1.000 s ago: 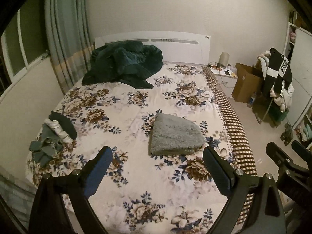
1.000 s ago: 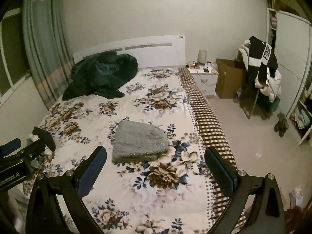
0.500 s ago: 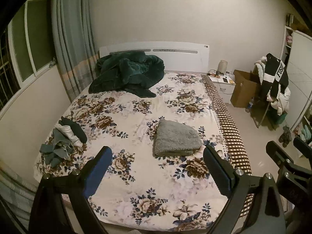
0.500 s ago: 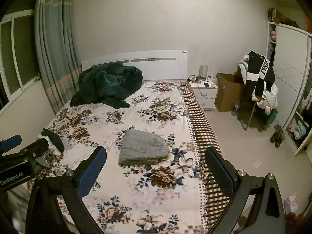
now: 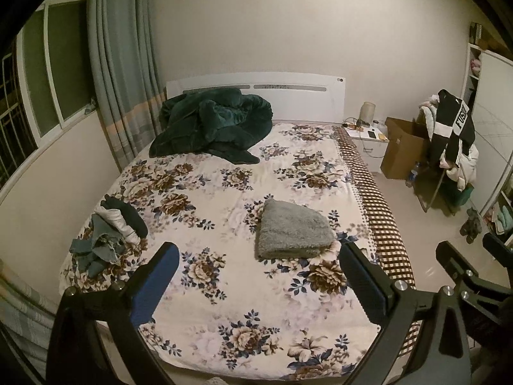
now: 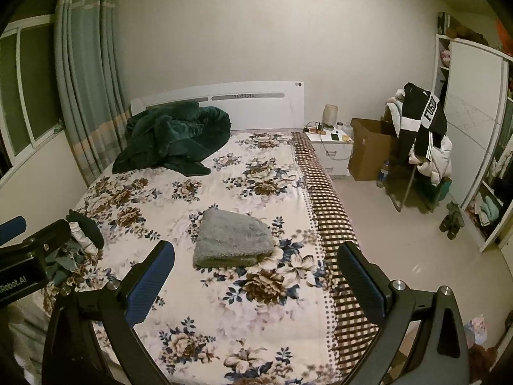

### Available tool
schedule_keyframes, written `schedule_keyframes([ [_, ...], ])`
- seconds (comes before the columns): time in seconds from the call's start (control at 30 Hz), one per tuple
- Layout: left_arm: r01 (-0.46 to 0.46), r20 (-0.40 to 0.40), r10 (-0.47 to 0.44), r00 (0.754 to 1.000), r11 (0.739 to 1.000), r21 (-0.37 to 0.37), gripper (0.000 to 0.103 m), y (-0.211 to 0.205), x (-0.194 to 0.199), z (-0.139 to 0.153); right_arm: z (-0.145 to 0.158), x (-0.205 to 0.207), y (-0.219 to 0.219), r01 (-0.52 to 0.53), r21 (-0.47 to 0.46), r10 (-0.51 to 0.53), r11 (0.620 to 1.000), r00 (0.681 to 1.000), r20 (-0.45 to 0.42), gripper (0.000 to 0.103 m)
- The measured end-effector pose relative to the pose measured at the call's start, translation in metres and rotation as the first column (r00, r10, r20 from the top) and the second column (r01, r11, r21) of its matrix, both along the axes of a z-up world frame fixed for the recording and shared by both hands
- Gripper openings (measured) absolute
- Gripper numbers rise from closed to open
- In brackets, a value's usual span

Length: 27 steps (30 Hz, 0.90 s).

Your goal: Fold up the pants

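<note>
1. our left gripper (image 5: 256, 280) hangs above the foot of the bed (image 5: 224, 327), jaws spread wide, gripping nothing.
2. our right gripper (image 6: 256, 277) is spread wide too, nothing between the pads.
3. the grey pants (image 5: 293, 229) lie folded on the floral bedspread, right of centre.
4. a heap of clothes (image 5: 109, 234) sits at the bed's left edge.

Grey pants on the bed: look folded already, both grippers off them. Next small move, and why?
Probably none on the grey pants: they lie as a neat folded stack on the bed. The left gripper and right gripper are both open, empty and held clear. I'd swing the left gripper toward the loose clothes pile at the bed's left edge for the next garment.
</note>
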<state>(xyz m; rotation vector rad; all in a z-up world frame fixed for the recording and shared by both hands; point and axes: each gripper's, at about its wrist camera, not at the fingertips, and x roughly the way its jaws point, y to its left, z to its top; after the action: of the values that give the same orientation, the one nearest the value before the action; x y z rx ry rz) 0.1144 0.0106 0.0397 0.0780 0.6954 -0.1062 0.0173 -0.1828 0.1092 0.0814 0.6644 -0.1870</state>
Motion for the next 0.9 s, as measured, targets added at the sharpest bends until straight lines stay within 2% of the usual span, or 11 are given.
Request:
schedule_keyframes([
  [0.9,-0.003,-0.010,0.003,1.000,1.000,-0.004,0.102,-0.0040,-0.0095,0.0030,-0.0069,0.0058,-0.0018,-0.041,0.014,0.041,0.999,0.999,-0.011,0.103],
])
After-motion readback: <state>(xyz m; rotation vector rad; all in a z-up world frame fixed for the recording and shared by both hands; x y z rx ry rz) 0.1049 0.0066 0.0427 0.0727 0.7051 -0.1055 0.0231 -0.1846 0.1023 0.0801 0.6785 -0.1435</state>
